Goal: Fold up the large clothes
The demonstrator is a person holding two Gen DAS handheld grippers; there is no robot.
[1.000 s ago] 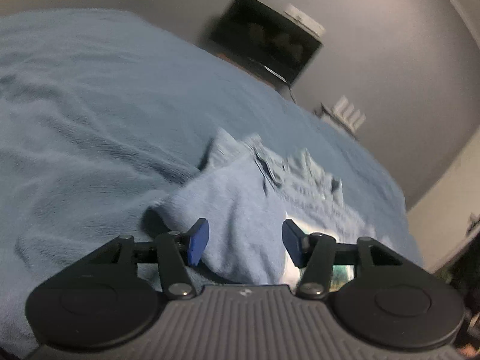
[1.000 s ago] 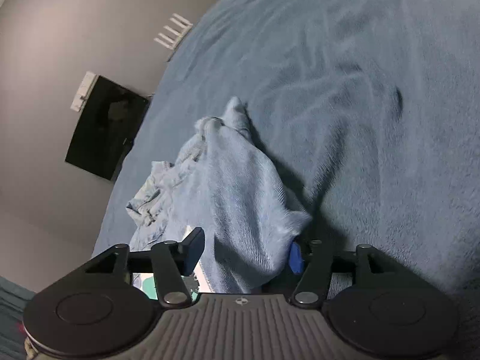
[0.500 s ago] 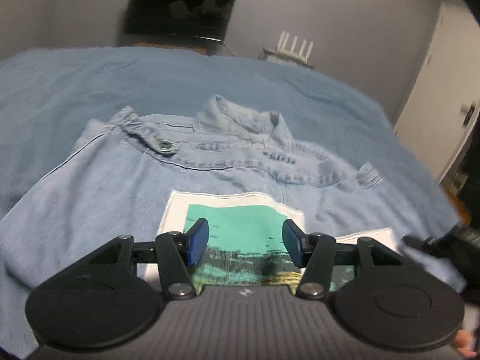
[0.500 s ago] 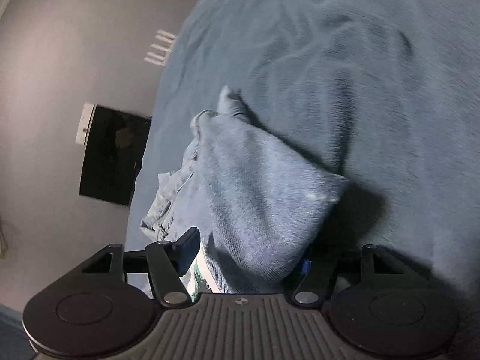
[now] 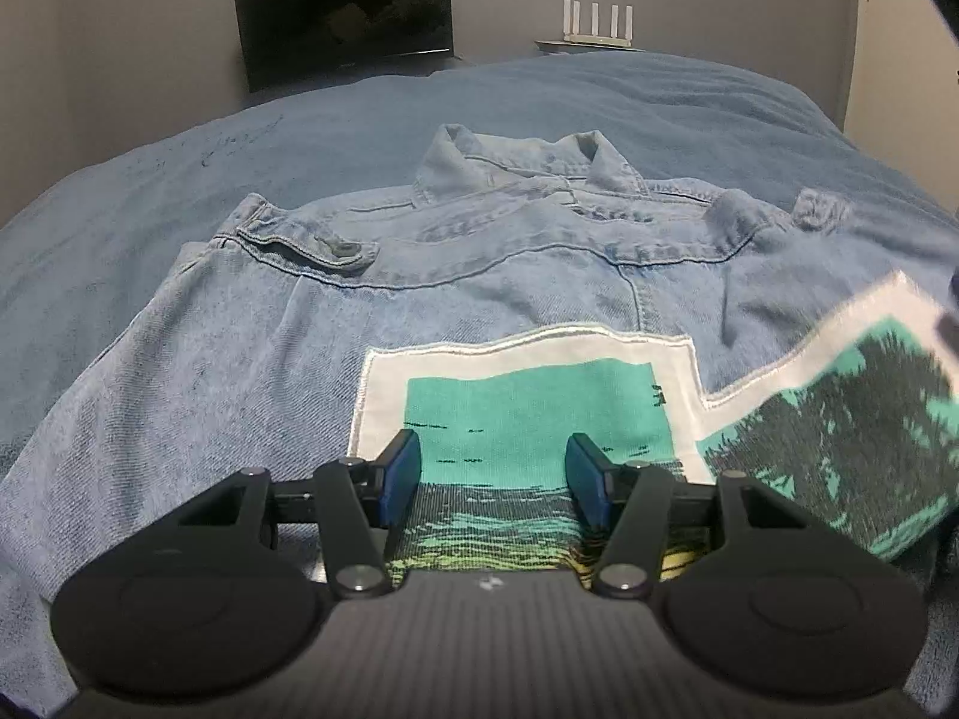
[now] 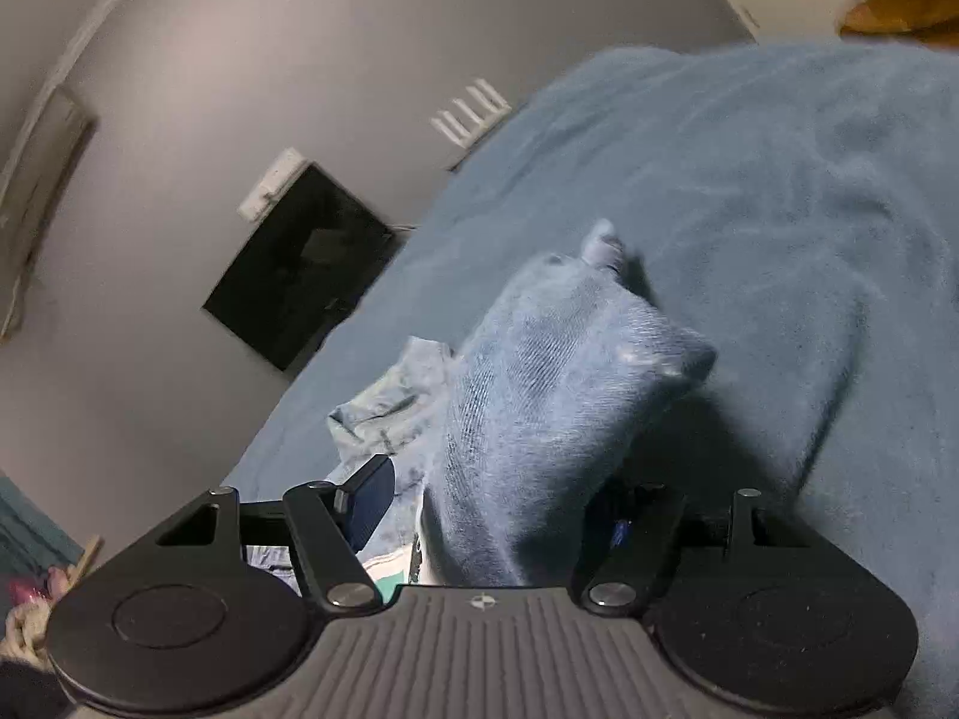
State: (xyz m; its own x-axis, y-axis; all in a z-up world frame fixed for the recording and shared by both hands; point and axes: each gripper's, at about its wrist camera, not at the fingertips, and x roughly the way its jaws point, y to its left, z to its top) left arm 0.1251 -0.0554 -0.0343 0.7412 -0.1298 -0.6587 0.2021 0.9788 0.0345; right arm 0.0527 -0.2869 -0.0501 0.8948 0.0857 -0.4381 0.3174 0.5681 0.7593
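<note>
A light blue denim jacket [image 5: 479, 275] lies back-up on a blue bed cover [image 5: 180, 156], collar at the far side. A teal and white picture patch [image 5: 539, 401] is sewn on its back. My left gripper [image 5: 491, 473] is open and empty, just above the patch. At the right, a jacket corner bearing part of the patch [image 5: 839, 431] is lifted and blurred. In the right wrist view a raised fold of the jacket [image 6: 539, 407] lies between the wide-apart fingers of my right gripper [image 6: 491, 515]. The right fingertip is hidden behind the cloth.
A dark screen [image 5: 341, 6] stands against the grey wall beyond the bed, and it also shows in the right wrist view [image 6: 299, 275]. A white router with antennas [image 5: 593, 24] sits beside it. The bed cover [image 6: 779, 210] spreads wide to the right.
The left gripper swung from the jacket's left side to face it square from the hem. The right side of the jacket has risen off the bed with the right gripper.
</note>
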